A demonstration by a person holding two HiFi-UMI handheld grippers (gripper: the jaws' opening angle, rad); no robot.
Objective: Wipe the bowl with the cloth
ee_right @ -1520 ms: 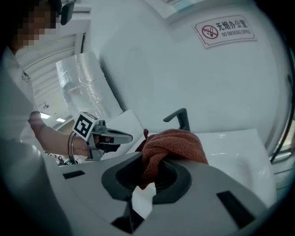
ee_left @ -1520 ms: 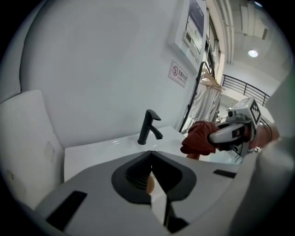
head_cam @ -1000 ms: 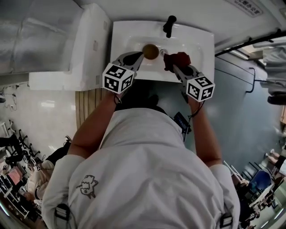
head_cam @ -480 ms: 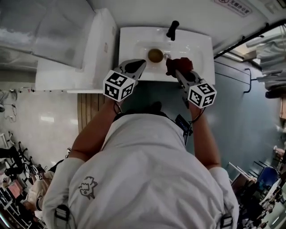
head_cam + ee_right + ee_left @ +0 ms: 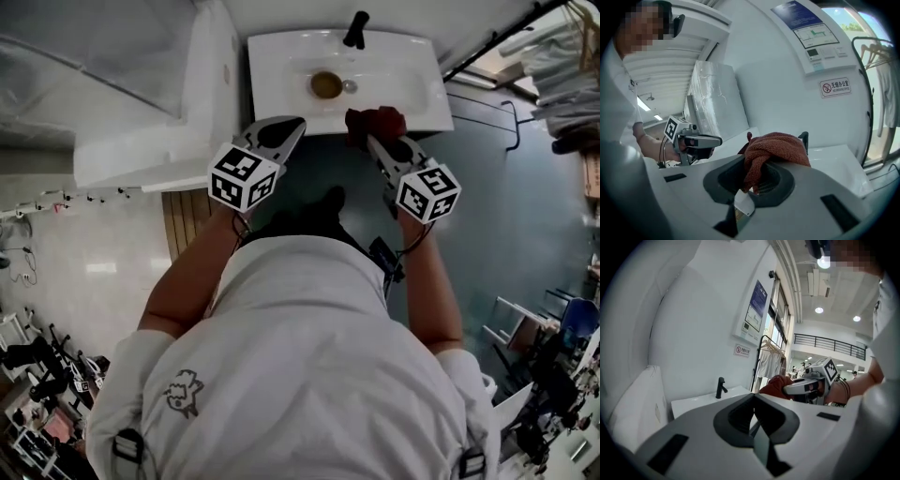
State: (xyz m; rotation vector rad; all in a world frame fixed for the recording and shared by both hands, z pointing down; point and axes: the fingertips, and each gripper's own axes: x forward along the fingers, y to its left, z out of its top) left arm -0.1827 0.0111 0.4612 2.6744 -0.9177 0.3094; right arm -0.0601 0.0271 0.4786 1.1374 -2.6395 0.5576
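Overhead head view of a person in a white shirt standing at a white sink (image 5: 281, 58) with a black tap (image 5: 355, 28) at its far edge. The small brown bowl (image 5: 325, 85) sits in the basin just beside the drain, in front of the tap. Both tools hover at the sink's near edge, apart from the bowl. The left gripper (image 5: 289, 125) is on the left; the right gripper (image 5: 371, 141) carries a bunched red cloth (image 5: 378, 120). A tall white cabinet (image 5: 202, 103) stands against the sink's left side. In the left gripper view, the left gripper's (image 5: 753, 399) jaws are pressed together with nothing between them; beyond are the tap, the sink rim and the other tool with its cloth, while the bowl is hidden behind the tool's body. A clothes rack (image 5: 768, 357) stands well off by the window. In the right gripper view, the right gripper's (image 5: 749, 183) jaws are clamped on the cloth, which bulges above them and partly covers the tap; a no-smoking sign (image 5: 835, 86) hangs on the wall. The wiping has likely not begun. It would probably go best if the left tool opened and pinned the bowl's rim, so the light bowl cannot skid, while the cloth is pressed inside and swept round. The tap overhead and the basin walls leave little room.
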